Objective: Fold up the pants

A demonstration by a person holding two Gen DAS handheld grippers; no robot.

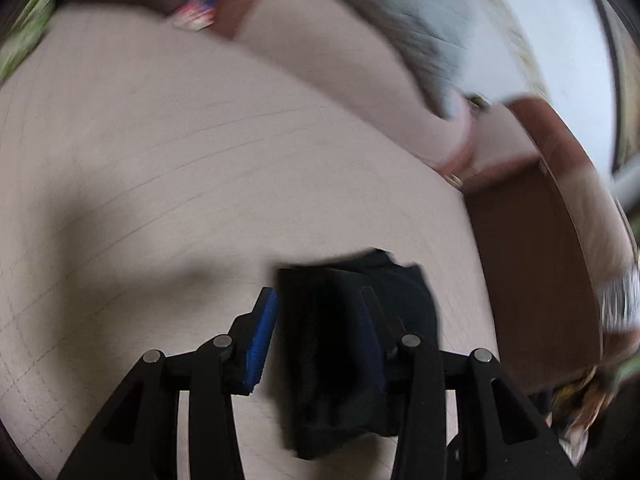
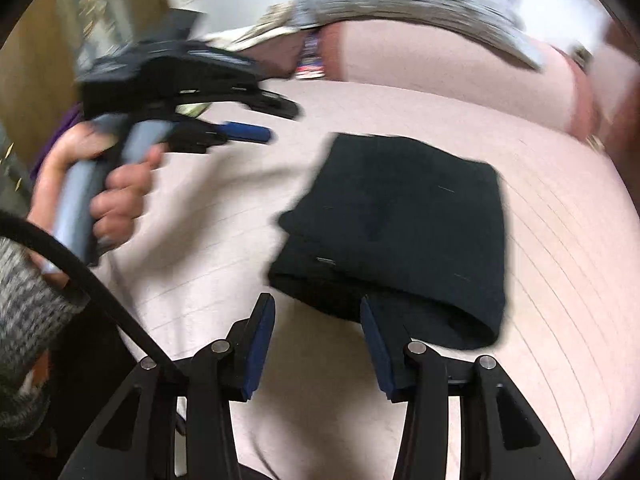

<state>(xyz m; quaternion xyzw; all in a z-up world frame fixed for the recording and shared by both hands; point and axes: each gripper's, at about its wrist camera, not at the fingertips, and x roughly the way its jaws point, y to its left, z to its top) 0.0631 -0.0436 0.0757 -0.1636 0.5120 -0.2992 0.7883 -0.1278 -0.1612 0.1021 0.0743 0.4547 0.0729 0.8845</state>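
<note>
Pale quilted bedspread (image 2: 560, 240), brown bed frame (image 1: 532, 260), white wall (image 1: 560, 32)

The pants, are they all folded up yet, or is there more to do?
Nearly done, it seems. The black pants already lie in a small, thick, folded bundle on the pale pink bed cover. Neither tool grips them: the right tool is open at the bundle's near edge, and the left tool is open above it. At most a last tidy-up may remain.

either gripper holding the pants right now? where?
Neither. The left gripper and right gripper are both open; the folded black pants lie on the pink bed, unclamped.
</note>
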